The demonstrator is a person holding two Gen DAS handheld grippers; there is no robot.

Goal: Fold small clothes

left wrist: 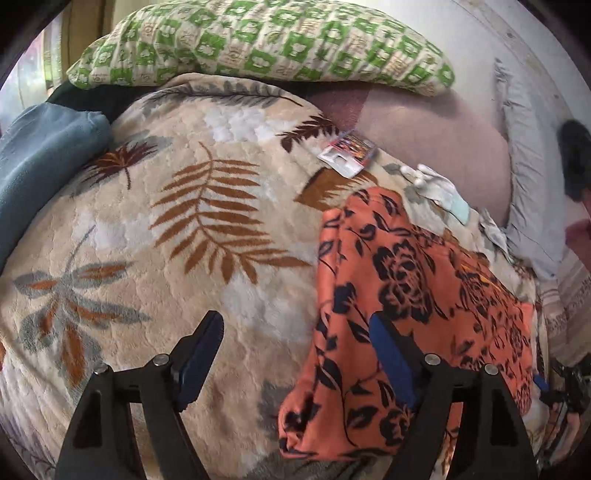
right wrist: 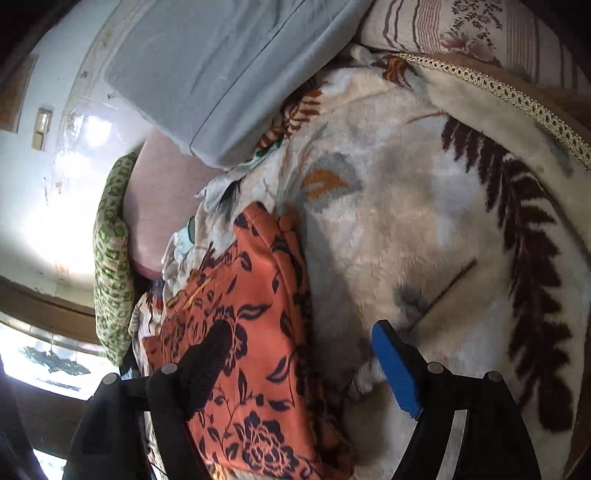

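Observation:
An orange garment with a black flower print [left wrist: 413,302] lies on a cream leaf-patterned blanket [left wrist: 177,229]. In the left wrist view it fills the lower right. My left gripper [left wrist: 295,350] is open above the garment's left edge, with the right finger over the cloth and the left finger over the blanket. In the right wrist view the garment [right wrist: 251,321] lies at lower left. My right gripper [right wrist: 303,354] is open over its right edge, the left finger above the cloth and the blue-padded right finger above the blanket [right wrist: 424,240].
A green-and-white patterned pillow [left wrist: 258,40] lies at the far side, a blue cloth [left wrist: 40,166] at left. A small printed packet [left wrist: 347,151] and a white glove [left wrist: 432,184] lie beyond the garment. A grey-blue pillow [right wrist: 221,74] and a striped cushion [right wrist: 461,33] border the blanket.

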